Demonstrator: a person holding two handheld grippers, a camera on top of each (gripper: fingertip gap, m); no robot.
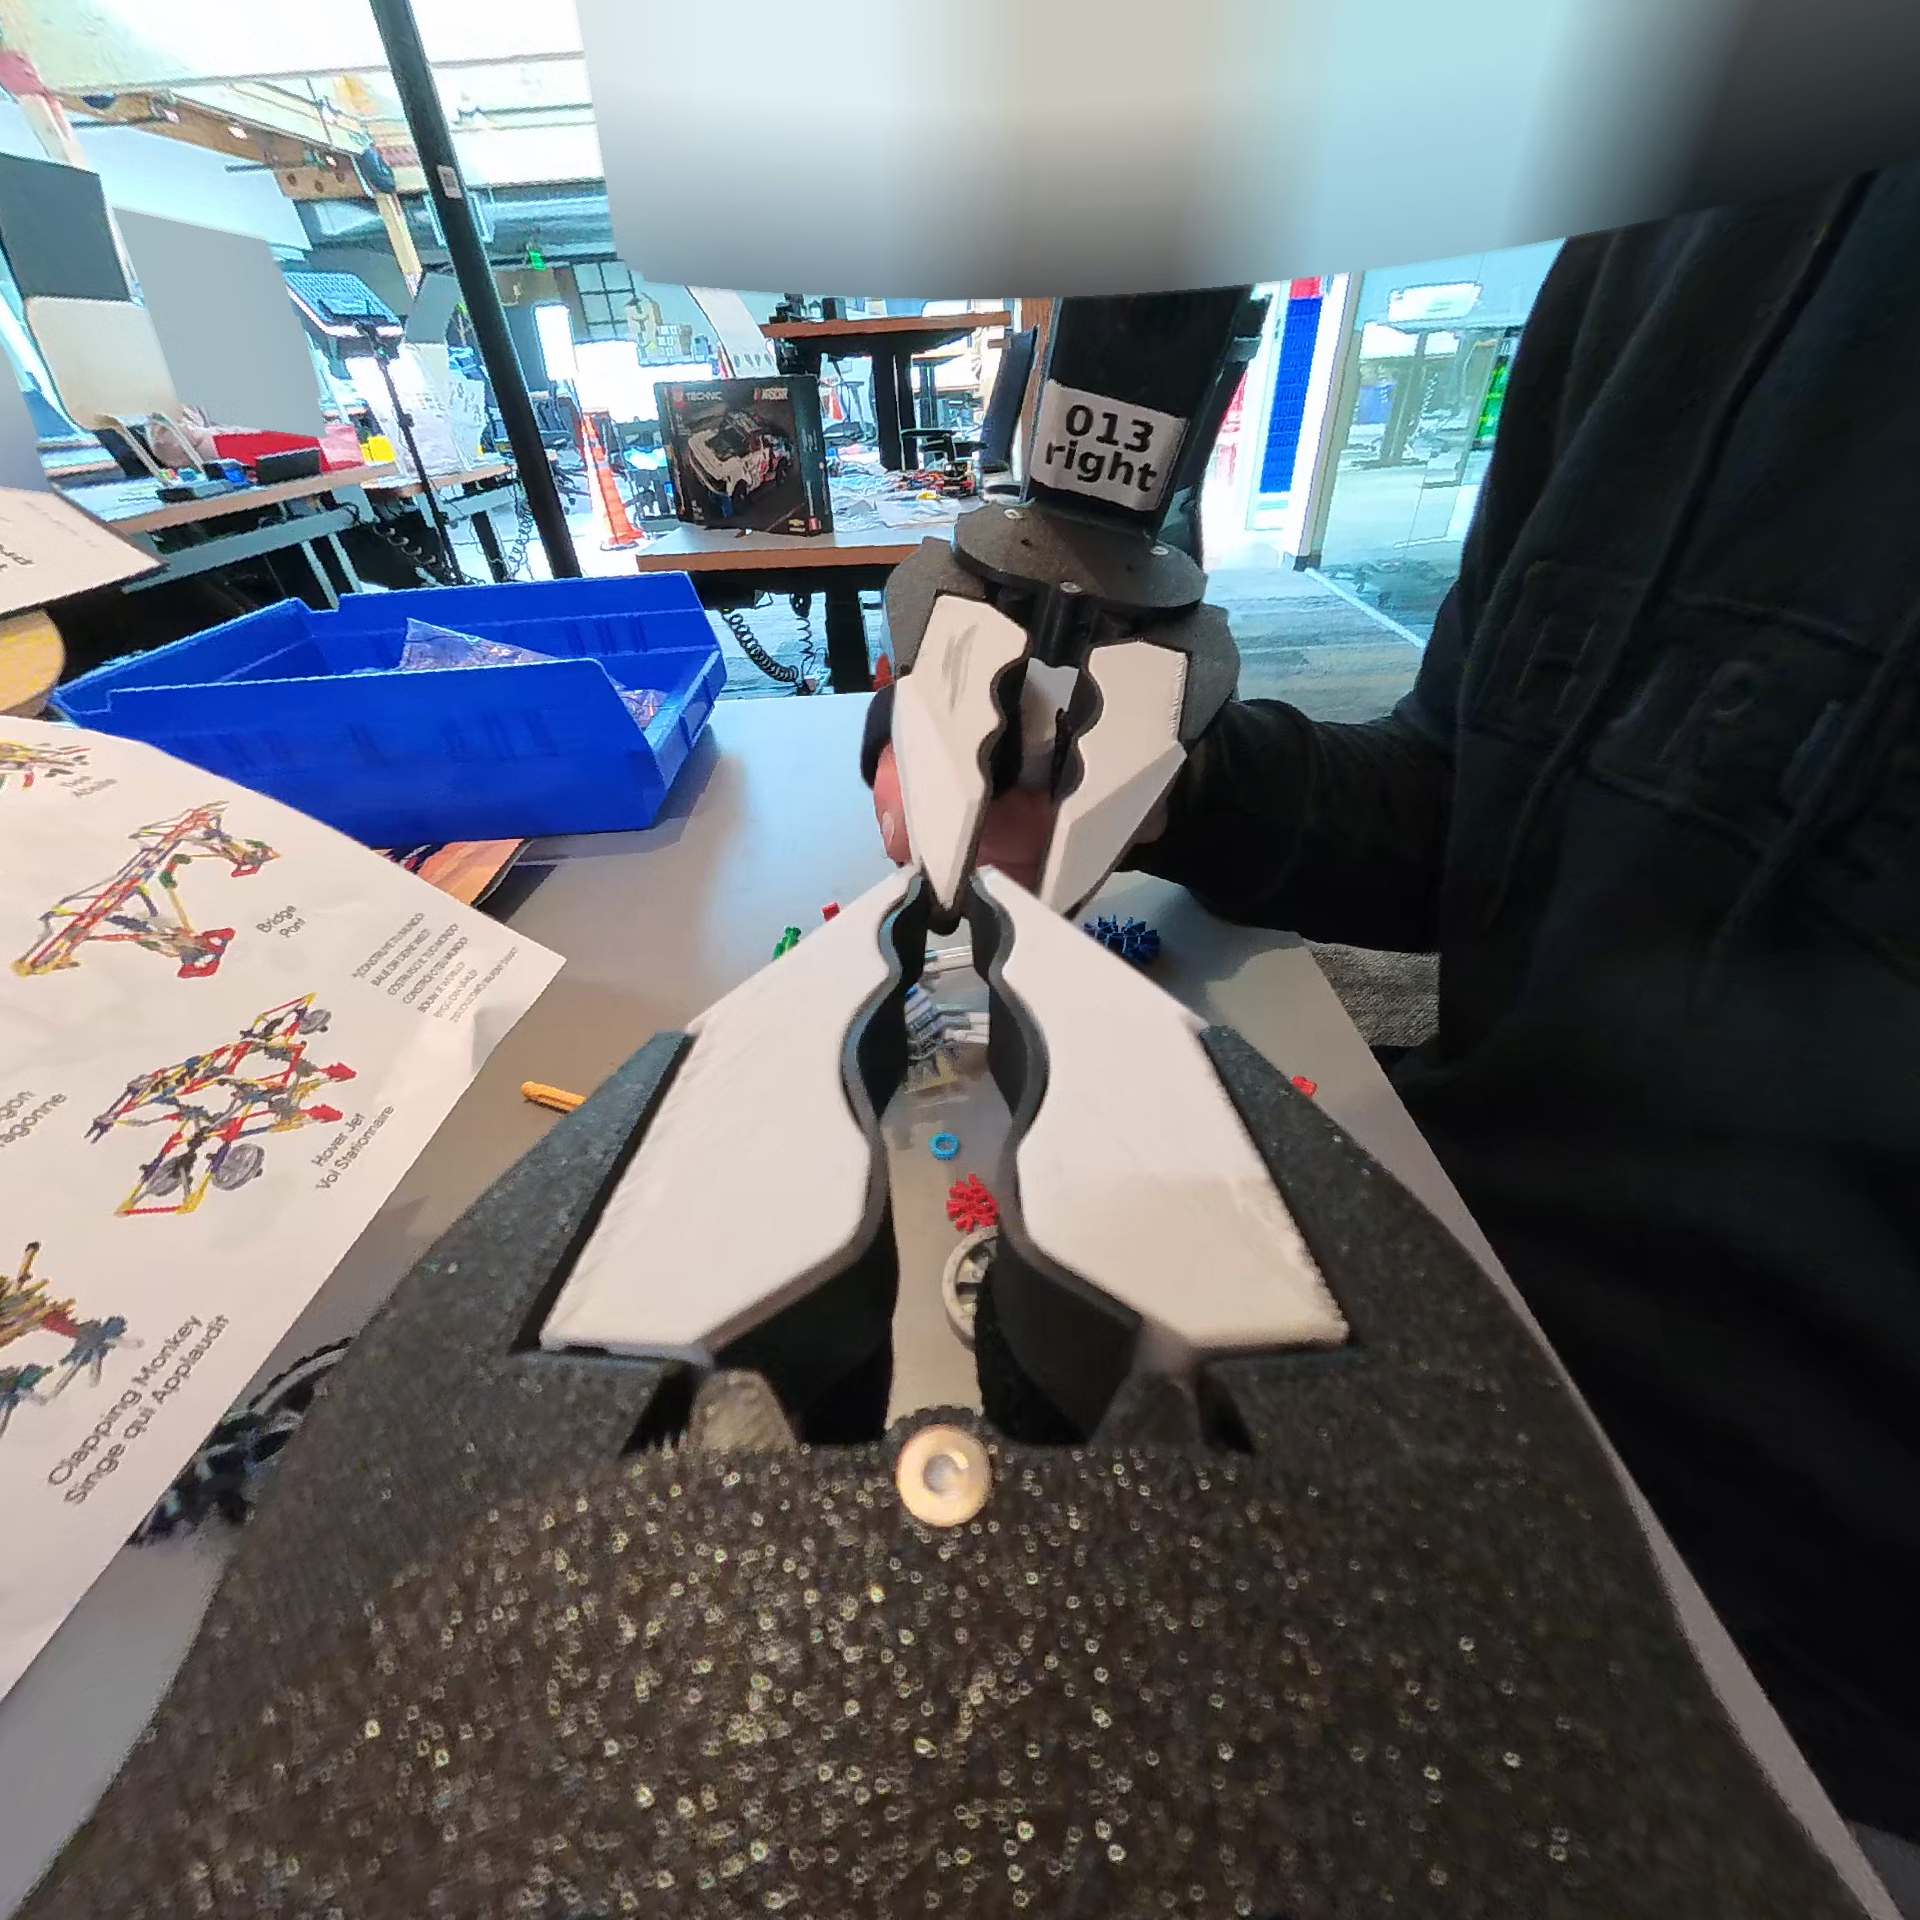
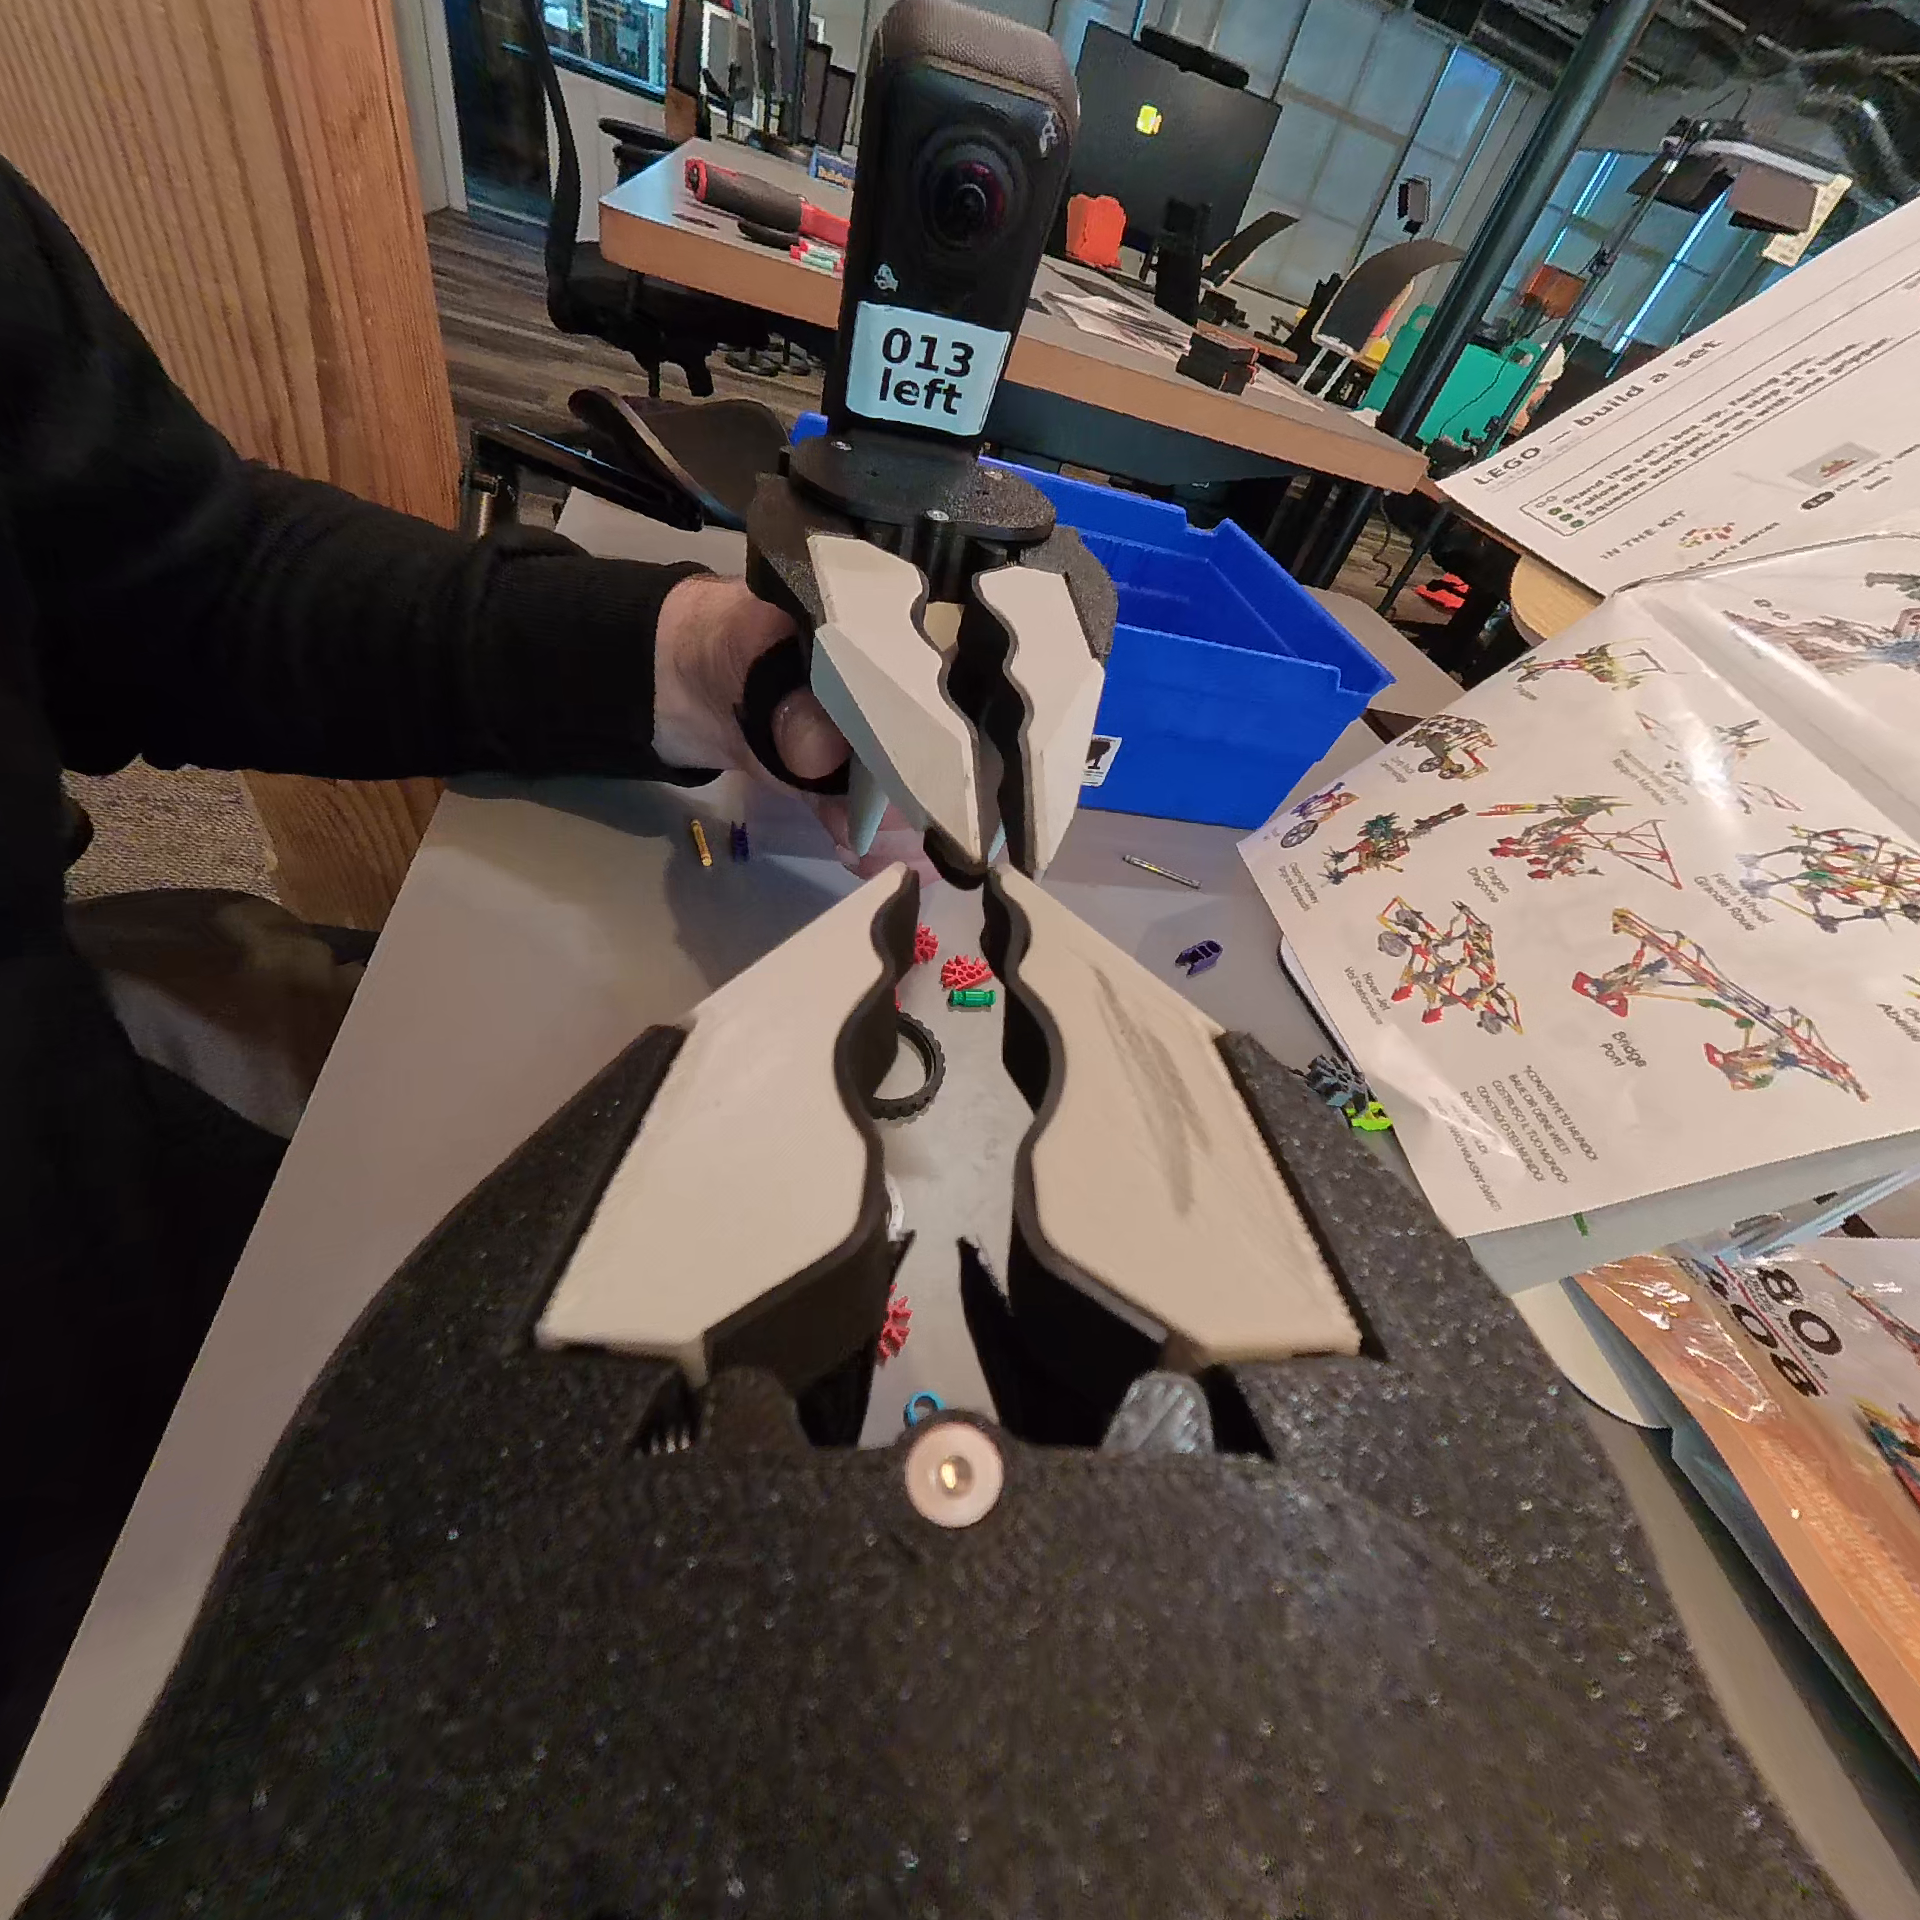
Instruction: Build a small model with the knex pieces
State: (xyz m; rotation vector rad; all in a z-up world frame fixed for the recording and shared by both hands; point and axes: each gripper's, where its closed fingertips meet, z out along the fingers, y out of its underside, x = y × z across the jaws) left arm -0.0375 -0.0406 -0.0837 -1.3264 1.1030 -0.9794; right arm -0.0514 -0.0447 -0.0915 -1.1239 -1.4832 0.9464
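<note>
**Operator:** Where are my two claws?

**Spotter:** You hold them nose to nose above the grey table. Your left gripper points away from you, and your right gripper comes at it from the far side, so the tips meet at one spot in the air.

**Operator:** Clenched or released?

**Spotter:** On each one the fingers are drawn close, with a narrow slit left at the tips. A small dark piece sits right where the four tips meet. I cannot tell which claw pinches it, or whether it is only the black pad edges that I see there. So I cannot tell the state of either claw.

**Operator:** What lies under them?

**Spotter:** Under your left gripper there are loose bits on the table: a blue ring, a red snowflake connector just beside it, and a grey wheel hub nearer to you. The right wrist view shows a black tyre, a green piece and a purple clip off to one side. None of these touches a finger.

**Operator:** And around that?

**Spotter:** The blue bin stands beyond your left gripper, with a clear bag inside it. The printed sheet of models lies near the bin, and an orange rod rests just off its edge. Your left hand wraps the left gripper's handle.
</note>
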